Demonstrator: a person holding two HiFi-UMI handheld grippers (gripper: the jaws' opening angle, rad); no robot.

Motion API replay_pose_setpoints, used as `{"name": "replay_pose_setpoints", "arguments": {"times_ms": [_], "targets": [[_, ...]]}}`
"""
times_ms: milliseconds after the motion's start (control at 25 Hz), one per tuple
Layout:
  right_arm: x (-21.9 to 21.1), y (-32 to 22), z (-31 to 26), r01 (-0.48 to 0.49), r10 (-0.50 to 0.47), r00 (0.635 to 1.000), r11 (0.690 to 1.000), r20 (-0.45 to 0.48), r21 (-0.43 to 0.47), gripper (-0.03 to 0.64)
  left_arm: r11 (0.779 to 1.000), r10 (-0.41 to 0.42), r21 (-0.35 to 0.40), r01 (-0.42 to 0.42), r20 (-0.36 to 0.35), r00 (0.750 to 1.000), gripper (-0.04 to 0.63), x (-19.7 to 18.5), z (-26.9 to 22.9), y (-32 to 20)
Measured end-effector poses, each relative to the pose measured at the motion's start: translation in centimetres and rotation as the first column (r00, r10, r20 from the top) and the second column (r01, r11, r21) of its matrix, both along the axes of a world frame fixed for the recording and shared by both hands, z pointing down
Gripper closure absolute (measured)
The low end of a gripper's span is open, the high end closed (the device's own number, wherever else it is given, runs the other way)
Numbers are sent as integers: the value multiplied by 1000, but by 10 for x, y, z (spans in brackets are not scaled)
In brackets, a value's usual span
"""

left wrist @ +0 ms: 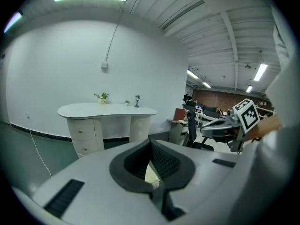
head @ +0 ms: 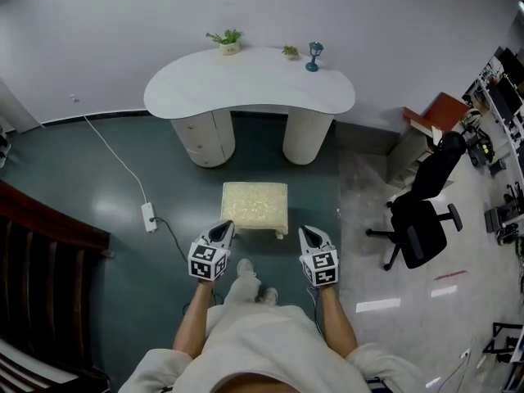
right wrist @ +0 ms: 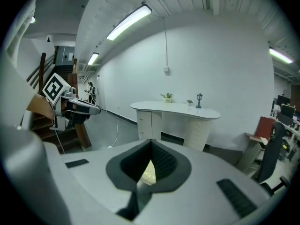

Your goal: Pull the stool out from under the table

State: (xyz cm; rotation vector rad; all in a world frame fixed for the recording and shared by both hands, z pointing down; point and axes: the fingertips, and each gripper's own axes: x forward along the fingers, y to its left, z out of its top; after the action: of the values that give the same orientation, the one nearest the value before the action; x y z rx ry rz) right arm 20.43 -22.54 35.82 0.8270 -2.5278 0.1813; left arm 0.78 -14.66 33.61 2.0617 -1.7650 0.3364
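Observation:
The stool [head: 255, 205], a low square one with a pale yellow-green cushion, stands on the dark floor in front of the white kidney-shaped table [head: 250, 88], out of the gap between the table's two pedestals. My left gripper [head: 224, 230] hangs at the stool's near left corner, shut with nothing in it. By the near right corner my right gripper [head: 307, 235] is also shut and empty. In each gripper view only a sliver of the stool [left wrist: 151, 173] [right wrist: 149, 171] shows through the closed jaws, and the table [left wrist: 107, 110] [right wrist: 176, 109] stands beyond.
A white power strip [head: 149, 216] with its cable lies on the floor left of the stool. A black office chair [head: 422, 211] stands to the right. Dark wooden stairs [head: 41, 277] fill the left edge. Small plants [head: 226, 39] and a blue ornament [head: 313, 56] sit on the table.

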Motion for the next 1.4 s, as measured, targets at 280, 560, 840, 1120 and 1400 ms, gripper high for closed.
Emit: {"name": "replay_pose_setpoints", "arguments": {"times_ms": [280, 560, 840, 1120, 1400], "targets": [[26, 22, -21, -18, 18, 1000, 1000, 10, 20, 620, 999, -16, 28, 15, 42, 999, 584, 8, -28, 26], [41, 43, -28, -32, 32, 999, 999, 16, 42, 620, 998, -40, 47, 38, 44, 998, 584, 15, -34, 53], [43, 57, -24, -23, 22, 1000, 998, 7, 53, 620, 997, -54, 63, 51, 41, 998, 584, 13, -31, 63], [38, 56, -29, -9, 9, 1000, 998, 0, 64, 621, 996, -59, 69, 56, 42, 997, 584, 11, -35, 62], [38, 58, -26, 1, -1, 1000, 998, -4, 56, 621, 996, -56, 70, 53, 37, 998, 584, 14, -35, 62]]}}
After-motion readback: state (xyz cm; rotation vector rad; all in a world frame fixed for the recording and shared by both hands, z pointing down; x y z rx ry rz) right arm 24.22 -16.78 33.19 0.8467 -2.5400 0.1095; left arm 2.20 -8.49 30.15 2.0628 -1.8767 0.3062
